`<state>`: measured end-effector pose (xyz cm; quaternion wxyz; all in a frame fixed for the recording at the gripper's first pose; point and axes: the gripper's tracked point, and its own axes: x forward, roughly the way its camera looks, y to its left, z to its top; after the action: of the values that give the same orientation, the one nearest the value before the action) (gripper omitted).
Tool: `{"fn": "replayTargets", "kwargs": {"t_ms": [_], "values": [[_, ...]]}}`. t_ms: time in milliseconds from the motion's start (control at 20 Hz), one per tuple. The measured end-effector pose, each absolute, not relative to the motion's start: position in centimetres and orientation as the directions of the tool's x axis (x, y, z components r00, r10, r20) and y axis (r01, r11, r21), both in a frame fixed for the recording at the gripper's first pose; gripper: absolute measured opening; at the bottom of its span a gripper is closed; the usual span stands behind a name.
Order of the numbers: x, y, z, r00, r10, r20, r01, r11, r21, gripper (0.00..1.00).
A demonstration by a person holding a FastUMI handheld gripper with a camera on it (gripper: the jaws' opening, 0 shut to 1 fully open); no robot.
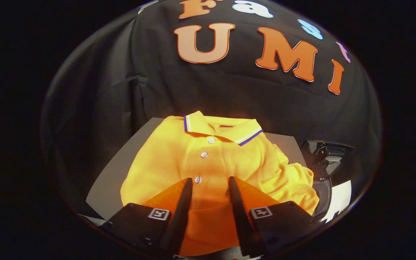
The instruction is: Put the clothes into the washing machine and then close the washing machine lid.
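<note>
My hand-held gripper (210, 186) hung over the yellow polo shirt (211, 169) with its fingers narrowly parted, holding nothing. Shirt lay folded on the grey worktop (110, 180), beneath and beyond the fingers. Looked soft, light, floppy; I'd pinch a bunched fold near the placket. Dark machine part (325, 159) beside the shirt was cut off, lid unclear.

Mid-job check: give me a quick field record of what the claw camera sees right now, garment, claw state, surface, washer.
garment: yellow polo shirt, lying flat, collar away from the claw, buttons up
claw: open, fingers apart over the shirt's lower front, lowest button between the tips
contact: cannot tell if fingers touch the fabric
surface: grey board under the shirt
washer: dark machine part beyond the shirt's sleeve, lid state unclear
</note>
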<state>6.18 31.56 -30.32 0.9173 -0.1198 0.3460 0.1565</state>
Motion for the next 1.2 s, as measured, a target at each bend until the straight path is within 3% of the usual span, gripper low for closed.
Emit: {"fn": "replayTargets", "kwargs": {"t_ms": [150,400,700,750,1200], "values": [[6.2,31.2,-30.4,0.715,0.207,-0.668,-0.373,0.921,-0.113,0.44],[5.9,30.8,-30.2,0.713,0.263,-0.65,-0.396,0.916,-0.065,0.27],[5.9,30.7,-28.9,0.727,0.283,-0.625,-0.382,0.924,-0.026,0.19],[5.8,30.7,-28.8,0.729,0.281,-0.625,-0.367,0.93,-0.01,0.13],[7.1,29.1,-21.1,0.8,0.312,-0.513,-0.322,0.944,0.072,0.13]]}}
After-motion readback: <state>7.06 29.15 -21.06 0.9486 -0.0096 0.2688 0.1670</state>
